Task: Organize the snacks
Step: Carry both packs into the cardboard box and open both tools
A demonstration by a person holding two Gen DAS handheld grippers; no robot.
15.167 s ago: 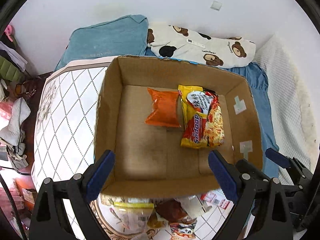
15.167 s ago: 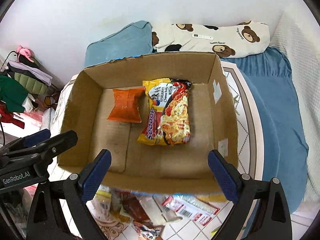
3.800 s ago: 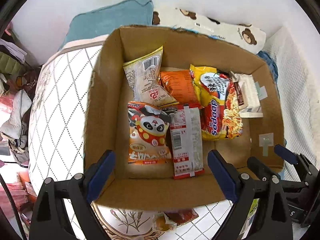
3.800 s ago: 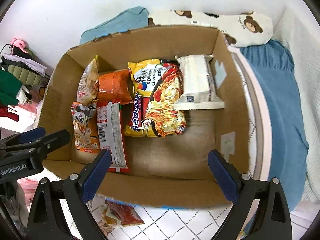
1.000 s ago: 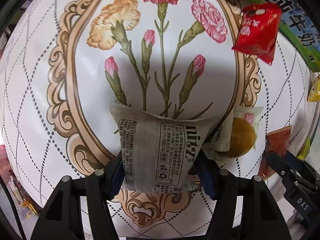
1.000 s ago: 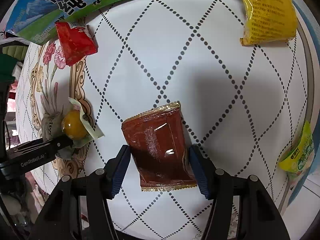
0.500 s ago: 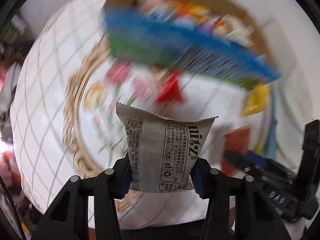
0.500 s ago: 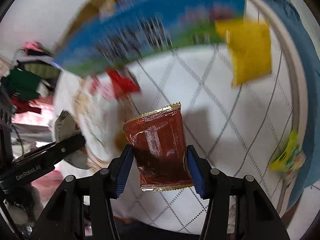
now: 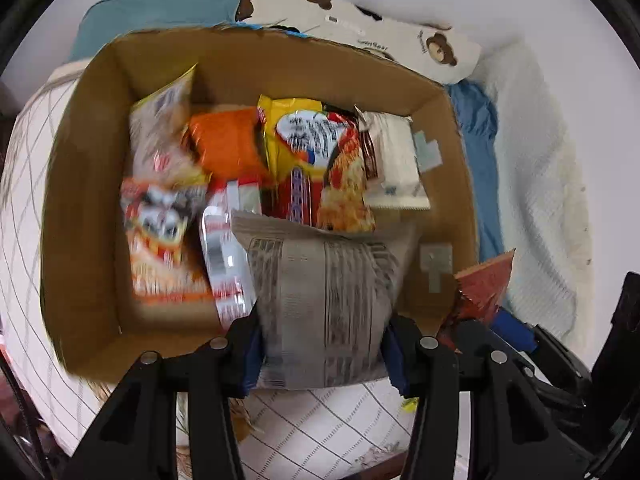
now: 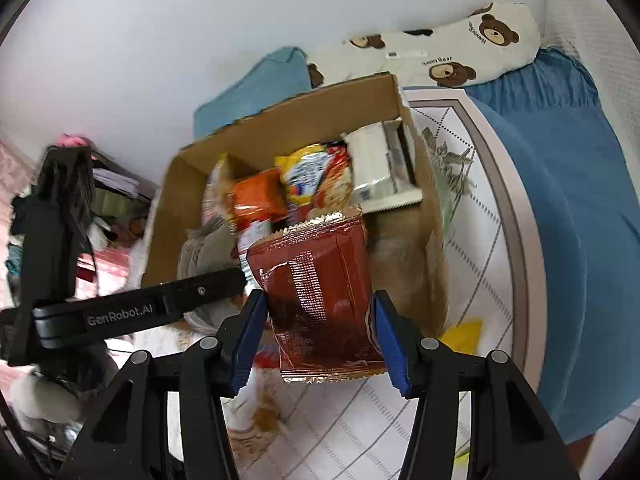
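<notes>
Left hand-held gripper (image 9: 322, 344) clamped on a grey snack packet (image 9: 324, 304), right hand-held gripper (image 10: 318, 336) on a dark red sachet (image 10: 316, 296) — both above the cardboard box (image 9: 80, 208) holding noodle pack (image 9: 316, 164), orange bag (image 9: 228, 142), white packet (image 9: 394, 164).

Both tools share one build. The left gripper (image 9: 324, 356) has matte black plastic arms that branch into angular struts with triangular cut-outs, and round silver screw heads sit at the joints. Its fingers (image 9: 251, 354) carry dark blue pads on their inner faces. The right gripper (image 10: 318, 338) has the same black frame and silver screws, with brighter blue pads on its fingers (image 10: 390, 344). In the right wrist view the left gripper's black side bar bears the white lettering "GenRobot.AI" and one small screw.
</notes>
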